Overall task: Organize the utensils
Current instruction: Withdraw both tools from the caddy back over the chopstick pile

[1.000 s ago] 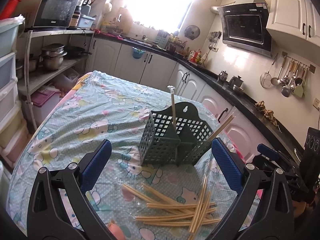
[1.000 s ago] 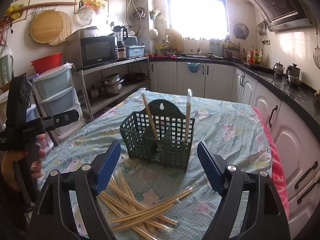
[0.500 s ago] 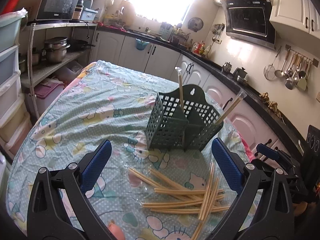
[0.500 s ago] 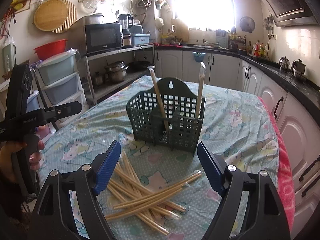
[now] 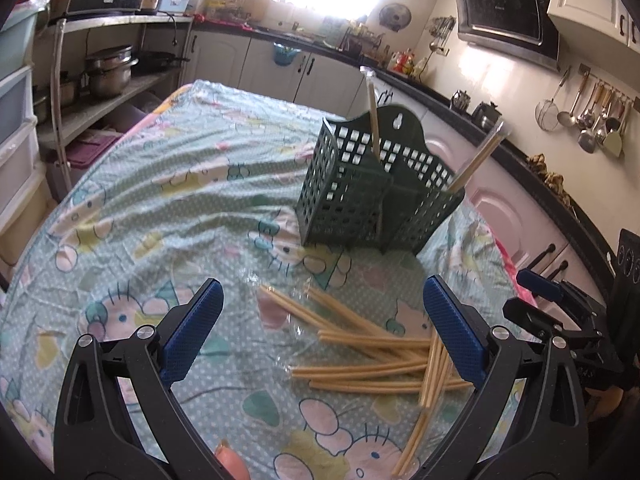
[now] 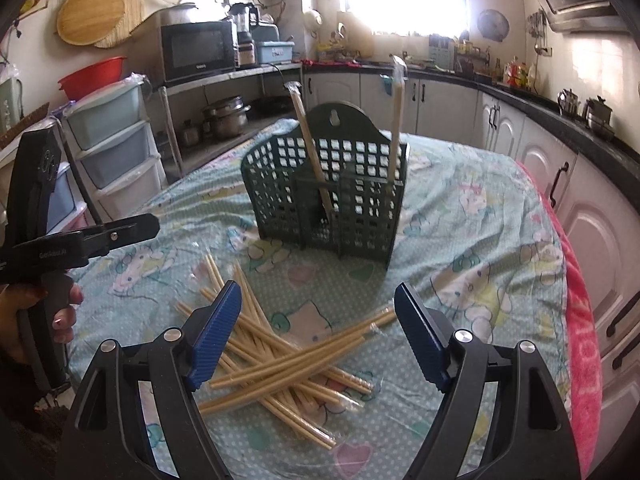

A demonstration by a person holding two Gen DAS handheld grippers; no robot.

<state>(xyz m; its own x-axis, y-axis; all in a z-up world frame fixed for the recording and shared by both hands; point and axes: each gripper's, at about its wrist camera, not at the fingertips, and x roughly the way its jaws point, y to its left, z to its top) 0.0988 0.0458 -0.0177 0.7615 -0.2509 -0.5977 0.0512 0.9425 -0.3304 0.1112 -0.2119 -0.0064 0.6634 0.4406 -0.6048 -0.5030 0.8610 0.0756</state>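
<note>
A dark green slotted utensil basket [image 5: 372,196] [image 6: 328,196] stands on the table with two wrapped chopstick pairs upright in it, one in the left part [image 6: 310,148] and one in the right part [image 6: 396,120]. A loose pile of wrapped chopsticks [image 5: 380,356] [image 6: 280,356] lies on the cloth in front of it. My left gripper [image 5: 324,336] is open and empty above the pile. My right gripper [image 6: 318,336] is open and empty above the pile's other side. The left gripper also shows in the right wrist view [image 6: 138,230], and the right gripper in the left wrist view [image 5: 532,284].
The table has a pale green cartoon cloth [image 5: 160,184]. White cabinets and a dark counter [image 6: 552,120] run along the right. A shelf with pots and a microwave [image 6: 198,50] and plastic drawers [image 6: 112,140] stand to the left.
Both grippers have come lower and closer to the chopstick pile and basket. Both stay open and empty. The basket and chopsticks have not moved.
</note>
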